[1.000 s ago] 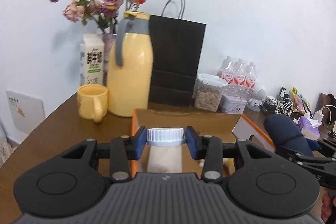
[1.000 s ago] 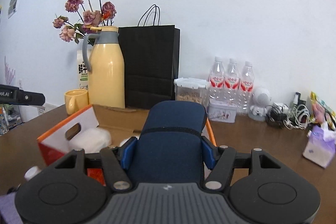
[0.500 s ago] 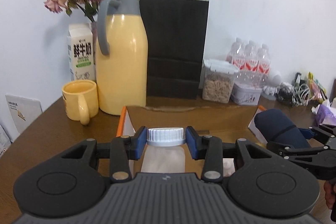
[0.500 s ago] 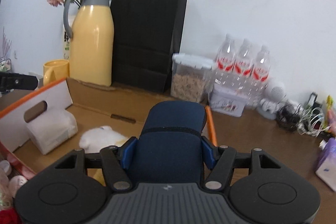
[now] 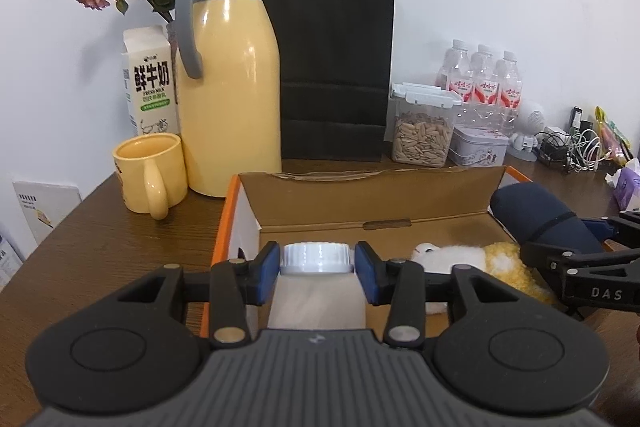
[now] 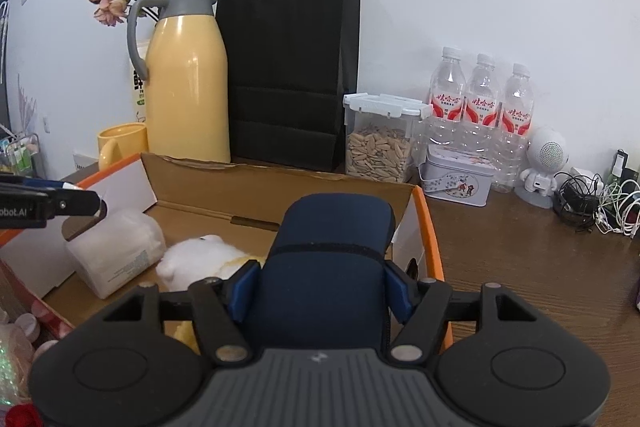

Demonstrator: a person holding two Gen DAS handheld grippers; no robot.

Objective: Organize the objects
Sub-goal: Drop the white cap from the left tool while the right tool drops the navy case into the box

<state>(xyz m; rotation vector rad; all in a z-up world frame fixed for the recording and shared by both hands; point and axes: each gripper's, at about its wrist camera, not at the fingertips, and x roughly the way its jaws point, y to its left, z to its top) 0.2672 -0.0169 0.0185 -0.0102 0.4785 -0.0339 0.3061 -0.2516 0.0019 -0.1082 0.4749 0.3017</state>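
**Two grippers lowering a bottle and a navy case into the cardboard box**

Hovering over the left end of the open cardboard box (image 5: 372, 183), the left gripper (image 5: 317, 263) has a white bottle (image 5: 317, 301) with a ribbed white cap (image 5: 317, 258) between its blue pads. The jaws are opening: a thin gap shows on each side of the cap, so the pads no longer press on it. From the right wrist view, the bottle (image 6: 116, 251) stands inside the box at its left end, just beside the white left wall with the hand slot.

At the right end of the box, the right gripper (image 6: 320, 287) is clamped on a navy fabric case (image 6: 332, 267); both pads press on its sides, though the jaws are easing outward. The case tilts up and away, its far end above the box's right wall with the orange rim (image 6: 430, 227).

A white and yellow plush toy (image 5: 472, 259) lies on the box floor between the bottle and the case.

Behind the box, along the wall, stand a yellow thermos jug (image 5: 228, 95), a black paper bag (image 5: 336, 67), a clear container of seeds (image 5: 422, 131), a small tin (image 5: 478, 145) and three water bottles (image 5: 482, 87). Left of the box sit a yellow mug (image 5: 150, 171) and a milk carton (image 5: 150, 83), all on the brown wooden table (image 5: 100, 247).
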